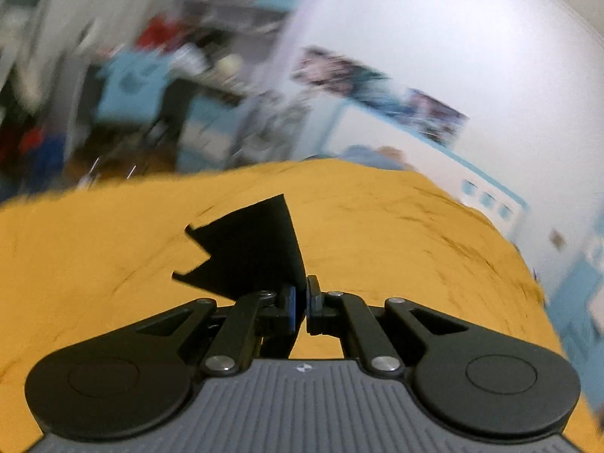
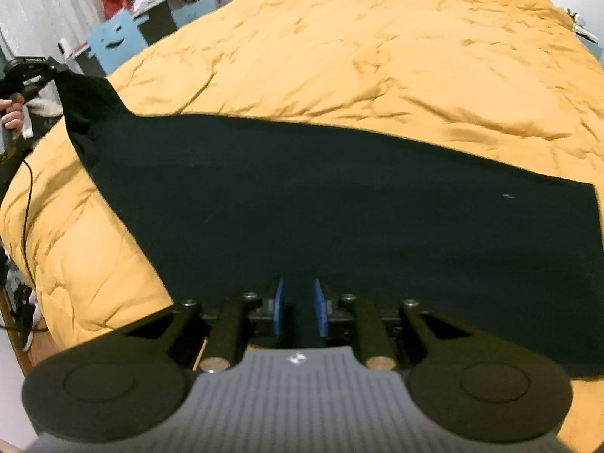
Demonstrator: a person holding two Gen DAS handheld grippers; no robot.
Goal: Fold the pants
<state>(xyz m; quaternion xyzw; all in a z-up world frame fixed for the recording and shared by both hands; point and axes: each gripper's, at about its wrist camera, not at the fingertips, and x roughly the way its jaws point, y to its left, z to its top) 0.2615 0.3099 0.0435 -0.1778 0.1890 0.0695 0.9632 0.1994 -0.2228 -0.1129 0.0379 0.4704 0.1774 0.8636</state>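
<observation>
Black fabric filled the lower half of the right wrist view, where the dark, flat-laid pair of pants [image 2: 339, 204] stretched across the mustard-yellow quilted bedspread [image 2: 358, 49], presumably spread out so it could be doubled over. Nearest the lens, the right gripper [image 2: 299, 311] angled steeply down at the cloth, its blue pads [image 2: 278, 307] standing a narrow gap apart with dark fabric showing between them; whether they pinched it could not be told. Farther off, at the upper left of that frame, the left gripper [image 2: 36, 75] was raised above the bedspread's edge in a person's hand [image 2: 11, 113], lifting one end of the pants clear, seemingly to carry it over for a fold. Its own blurred view showed the left gripper [image 1: 304, 305] nearly closed on that black corner [image 1: 253, 249].
</observation>
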